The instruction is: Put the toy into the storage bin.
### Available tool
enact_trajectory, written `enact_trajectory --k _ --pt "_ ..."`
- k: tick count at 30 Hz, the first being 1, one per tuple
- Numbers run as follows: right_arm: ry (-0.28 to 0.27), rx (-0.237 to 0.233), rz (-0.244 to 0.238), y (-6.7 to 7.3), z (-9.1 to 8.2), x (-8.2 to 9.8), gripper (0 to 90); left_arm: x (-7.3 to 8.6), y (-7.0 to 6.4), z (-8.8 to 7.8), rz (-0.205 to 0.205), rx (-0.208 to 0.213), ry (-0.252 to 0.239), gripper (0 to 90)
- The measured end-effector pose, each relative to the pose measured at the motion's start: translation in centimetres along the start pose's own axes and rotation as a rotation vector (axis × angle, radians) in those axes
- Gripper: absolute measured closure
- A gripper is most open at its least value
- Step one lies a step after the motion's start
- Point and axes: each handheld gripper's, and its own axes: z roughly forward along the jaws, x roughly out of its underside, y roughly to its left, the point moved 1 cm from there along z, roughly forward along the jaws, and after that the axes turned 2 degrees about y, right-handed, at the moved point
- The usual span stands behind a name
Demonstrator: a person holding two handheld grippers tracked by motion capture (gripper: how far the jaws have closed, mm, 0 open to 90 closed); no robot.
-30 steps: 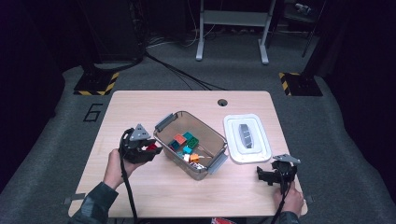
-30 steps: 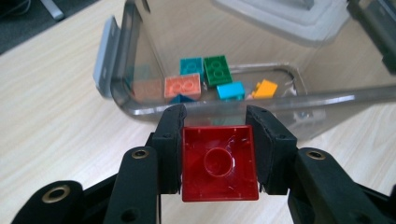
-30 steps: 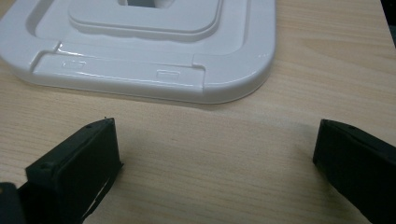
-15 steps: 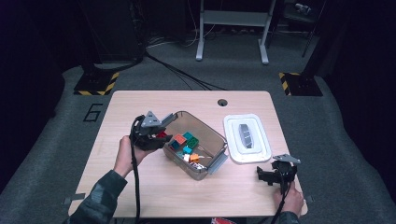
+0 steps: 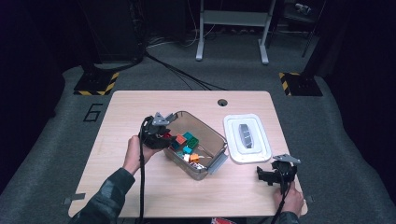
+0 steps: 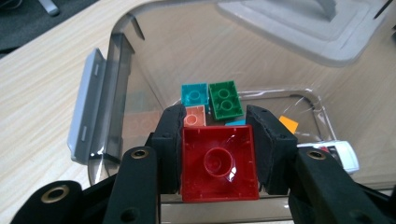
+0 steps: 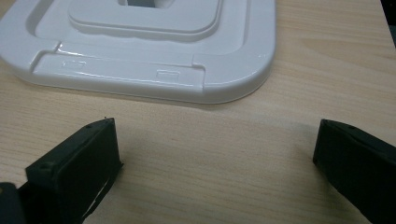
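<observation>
Hand-held gripper, left (image 5: pixel 164 135): a red building brick (image 6: pixel 219 163) is clamped between its jaws, stud-hollow side facing the camera. Since a second ago it has been carried rightward from the bare worktop (image 5: pixel 140 186) to above the near-left rim of the clear plastic bin (image 5: pixel 212 140), where teal, green and orange bricks lie, so release seems next. The right hand-held gripper (image 5: pixel 273 175) rests wide open and empty, near the white lid (image 5: pixel 261 149). A "6" (image 5: pixel 93 112) is marked on the floor.
</observation>
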Motion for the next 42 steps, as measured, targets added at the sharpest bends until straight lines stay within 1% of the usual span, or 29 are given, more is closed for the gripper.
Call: enact_trajectory --k 8,10,11,12,14,16,19,23,25,29,31,32,35,36,37,40,41,42 --pt "0.000 0.000 0.000 0.0 0.0 0.0 0.0 0.2 -0.1 0.6 -0.011 0.003 0.021 58.0" --pt "0.000 0.000 0.000 0.0 0.0 0.0 0.0 0.2 -0.1 0.8 -0.012 0.000 0.035 57.0" --pt "0.000 0.000 0.000 0.0 0.0 0.0 0.0 0.2 -0.1 0.8 -0.017 0.000 0.039 53.1" --pt "0.000 0.000 0.000 0.0 0.0 0.0 0.0 0.3 -0.2 0.8 -0.025 -0.008 0.041 49.9" --pt "0.000 0.000 0.000 0.0 0.0 0.0 0.0 0.4 -0.1 0.6 -0.026 -0.017 0.037 40.3" --pt "0.000 0.000 0.000 0.0 0.0 0.0 0.0 0.5 -0.3 0.2 -0.026 -0.022 0.024 35.7" --pt "0.000 0.000 0.000 0.0 0.0 0.0 0.0 0.8 -0.4 -0.6 -0.014 -0.027 0.010 27.7" --pt "0.000 0.000 0.000 0.0 0.0 0.0 0.0 1.5 -0.5 -1.6 -0.021 -0.038 -0.016 20.8" --pt "0.000 0.000 0.000 0.0 0.0 0.0 0.0 2.1 -0.6 -2.1 -0.024 -0.040 -0.028 18.9" --pt "0.000 0.000 0.000 0.0 0.0 0.0 0.0 3.3 -0.6 -2.8 -0.019 -0.055 -0.032 16.1" --pt "0.000 0.000 0.000 0.0 0.0 0.0 0.0 4.2 -0.6 -3.1 -0.032 -0.066 -0.047 15.3" --pt "0.000 0.000 0.000 0.0 0.0 0.0 0.0 4.5 -0.5 -3.2 -0.027 -0.065 -0.043 15.2" --pt "0.000 0.000 0.000 0.0 0.0 0.0 0.0 5.8 -0.2 -3.4 -0.043 -0.071 -0.048 14.9" --pt "0.000 0.000 0.000 0.0 0.0 0.0 0.0 6.1 0.0 -3.5 -0.040 -0.081 -0.044 14.7" --pt "0.000 0.000 0.000 0.0 0.0 0.0 0.0 6.4 0.0 -3.5 -0.049 -0.079 -0.045 14.5" --pt "0.000 0.000 0.000 0.0 0.0 0.0 0.0 7.8 0.4 -3.4 -0.076 -0.090 -0.053 14.1" --pt "0.000 0.000 0.000 0.0 0.0 0.0 0.0 8.1 0.5 -3.4 -0.074 -0.091 -0.048 13.8" --pt "0.000 0.000 0.000 0.0 0.0 0.0 0.0 8.7 0.6 -3.2 -0.087 -0.093 -0.049 13.6"
